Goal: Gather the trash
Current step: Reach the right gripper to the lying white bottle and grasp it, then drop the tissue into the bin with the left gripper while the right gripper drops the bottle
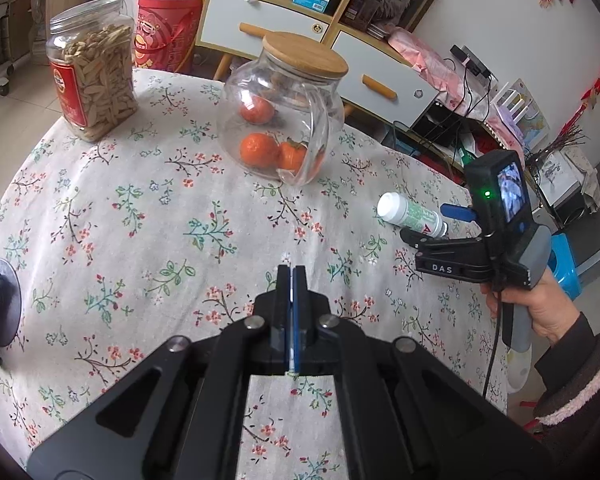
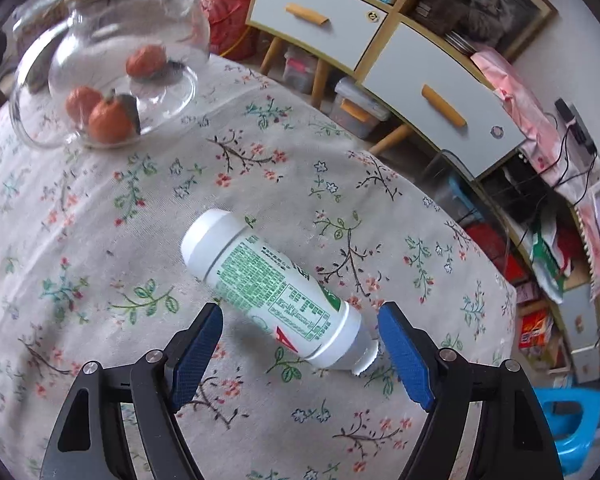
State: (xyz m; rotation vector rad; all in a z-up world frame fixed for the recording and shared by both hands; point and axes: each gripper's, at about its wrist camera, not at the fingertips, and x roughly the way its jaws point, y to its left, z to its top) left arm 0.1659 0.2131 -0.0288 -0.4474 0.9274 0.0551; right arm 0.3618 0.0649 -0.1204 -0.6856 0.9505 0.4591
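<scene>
**White bottle lies between my open right fingers**

Two jars stand on the flowered tablecloth. The round glass jar at twelve o'clock from my left claw has a wooden lid and holds three oranges. The tall plastic jar at ten o'clock is packed nearly full with pale seeds; its top is cut off by the frame edge.

One piece of trash shows: a white bottle with green print, lying on its side on the cloth, cap end toward ten o'clock in my right wrist view. In my left view it sits at two o'clock, near the table's edge.

My right claw is spread wide with a blue pad on either side of the bottle's lower end. The right-hand pad is just beside the bottle's neck; whether it touches, I cannot tell. It grips nothing.

My left claw is pressed fully together, with nothing between its fingers, above bare cloth.

A cabinet with grey drawers stands beyond the table, and a blue stool sits at four o'clock.
</scene>
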